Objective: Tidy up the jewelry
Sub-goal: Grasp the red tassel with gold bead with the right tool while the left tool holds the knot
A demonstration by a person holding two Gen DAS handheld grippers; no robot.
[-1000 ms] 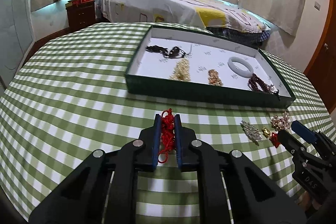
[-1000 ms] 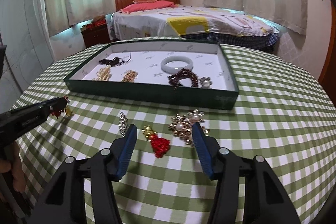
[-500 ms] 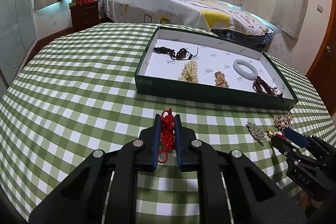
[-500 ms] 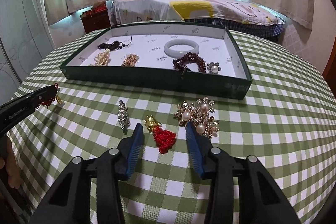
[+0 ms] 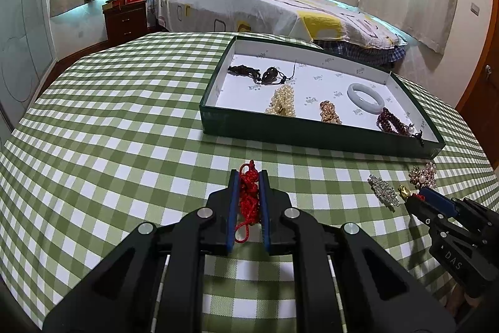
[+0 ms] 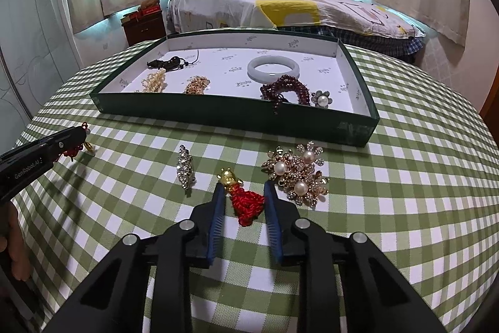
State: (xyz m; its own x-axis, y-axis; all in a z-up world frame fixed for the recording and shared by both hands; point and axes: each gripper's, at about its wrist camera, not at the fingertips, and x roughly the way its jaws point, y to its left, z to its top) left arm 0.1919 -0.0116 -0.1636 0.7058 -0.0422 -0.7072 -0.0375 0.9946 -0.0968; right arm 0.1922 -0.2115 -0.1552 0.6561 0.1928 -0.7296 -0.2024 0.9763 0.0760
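Left gripper (image 5: 248,202) is clamping a red knotted cord charm (image 5: 248,195) tight between its blue pads, hovering over the green checked table (image 5: 109,130) short of the near left corner of the green tray (image 6: 237,116). It is holding fine; it just needs carrying over the tray's near wall and releasing on bare white floor, clear of the pearl strand (image 6: 154,80).

Along the table's near edge, going right: a crystal brooch (image 6: 186,167) is lying loose, then the right gripper (image 6: 244,198) is straddling a second red tassel with a gold bead (image 6: 241,192). Its jaws have just been closing, now narrow, the tassel sitting between the pads; the right pad looks to be touching the red knot, the left still showing a gap, so not a firm grip yet, I judge. To do this well: keep squeezing on the bulky knot, not the gold bead, which would likely slip; lift straight so the right finger is not dragging the pearl flower brooch cluster (image 6: 297,173) just beside it.

The tray is already carrying a jade bangle (image 6: 273,68), dark red beads (image 6: 285,88) and a gold piece (image 6: 196,85).
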